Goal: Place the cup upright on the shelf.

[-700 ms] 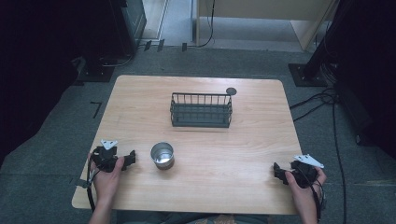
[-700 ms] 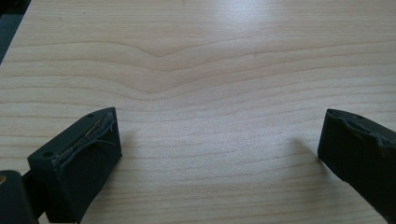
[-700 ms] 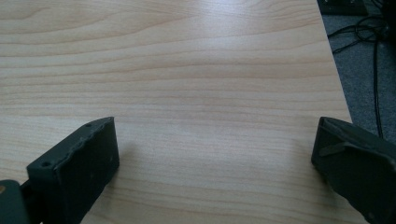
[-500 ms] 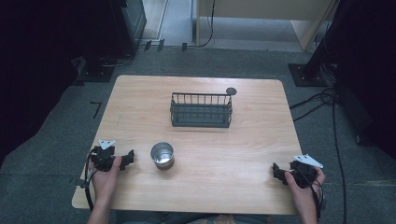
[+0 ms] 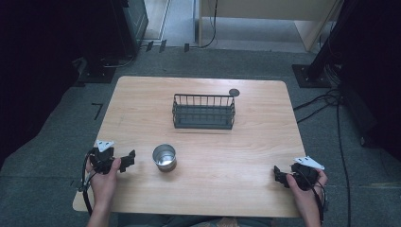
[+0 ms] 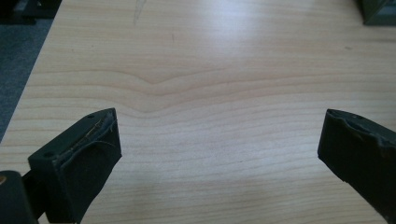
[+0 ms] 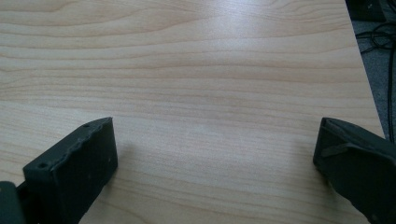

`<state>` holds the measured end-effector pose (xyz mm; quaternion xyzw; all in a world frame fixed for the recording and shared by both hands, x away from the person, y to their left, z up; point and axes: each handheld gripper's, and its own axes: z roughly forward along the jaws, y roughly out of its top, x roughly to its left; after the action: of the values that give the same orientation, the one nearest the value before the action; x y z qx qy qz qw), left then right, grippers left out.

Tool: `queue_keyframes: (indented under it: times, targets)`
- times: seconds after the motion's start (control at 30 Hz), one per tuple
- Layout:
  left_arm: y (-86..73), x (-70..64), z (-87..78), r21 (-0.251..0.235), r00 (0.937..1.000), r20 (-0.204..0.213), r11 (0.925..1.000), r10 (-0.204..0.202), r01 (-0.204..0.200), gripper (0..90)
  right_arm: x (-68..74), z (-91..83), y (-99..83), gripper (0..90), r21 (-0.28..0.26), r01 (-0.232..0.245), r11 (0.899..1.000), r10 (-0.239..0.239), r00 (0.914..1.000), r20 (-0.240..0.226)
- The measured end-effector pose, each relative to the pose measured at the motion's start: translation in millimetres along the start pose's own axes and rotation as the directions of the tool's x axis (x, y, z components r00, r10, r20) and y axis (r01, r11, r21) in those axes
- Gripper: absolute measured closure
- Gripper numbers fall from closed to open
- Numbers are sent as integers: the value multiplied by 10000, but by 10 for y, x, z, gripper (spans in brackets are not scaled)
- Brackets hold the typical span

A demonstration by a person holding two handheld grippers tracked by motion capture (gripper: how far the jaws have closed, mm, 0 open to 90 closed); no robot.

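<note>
A round metal cup (image 5: 164,157) stands upright on the wooden table (image 5: 246,142), towards the front left. My left gripper (image 5: 128,161) rests just left of the cup and points at it; its jaws are open over bare wood (image 6: 219,149). A black wire basket (image 5: 203,111) sits at the table's middle, and looks empty. My right gripper (image 5: 278,177) lies near the front right corner, open, with only tabletop between its jaws (image 7: 217,154).
A small dark round disc (image 5: 233,92) lies behind the basket's right end. A corner of the basket (image 6: 379,10) shows in the left gripper view. Cables (image 5: 331,101) trail on the grey floor right of the table. The table's right edge (image 7: 362,70) runs close to my right gripper.
My left hand has drifted slightly left and toward the front edge. The cup, the basket and the right gripper have not moved.
</note>
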<state>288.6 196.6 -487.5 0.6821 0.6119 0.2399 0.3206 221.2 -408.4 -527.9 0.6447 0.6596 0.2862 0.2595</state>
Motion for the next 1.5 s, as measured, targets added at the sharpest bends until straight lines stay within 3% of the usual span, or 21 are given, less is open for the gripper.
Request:
queue_keyframes:
  times: [0.17,0.4,0.77,0.83,0.9,1.0,1.2,1.5]
  targets:
    - [59,-55,-117,-293,9990,411,9994,-149,161,0,0,0,0,0,1,-2,10000,2,10000,-1]
    - [151,-249,-296,-675,9944,1052,9977,83,-12,0,0,0,0,0,1,1,10000,-1,10000,-1]
    - [247,-569,-510,-1054,9750,2219,9944,135,102,0,3,2,2,0,1,-30,10000,30,10000,28]
    - [255,-662,-525,-1044,9687,2472,9945,203,58,0,3,2,2,0,2,-31,10000,31,10000,29]
    - [253,-695,-521,-1023,9678,2501,9947,283,-26,0,3,2,2,0,1,-28,10000,28,10000,30]
    - [237,-790,-492,-863,9610,2736,9961,398,-167,0,1,2,1,0,-5,3,10000,-3,10000,33]
    - [191,-979,-443,-765,9542,2892,9954,771,-573,0,1,2,1,0,-5,4,10000,-4,10000,33]
    - [93,-1113,-374,-779,9450,3112,9938,1003,-798,0,1,2,1,0,-5,3,10000,-3,10000,32]
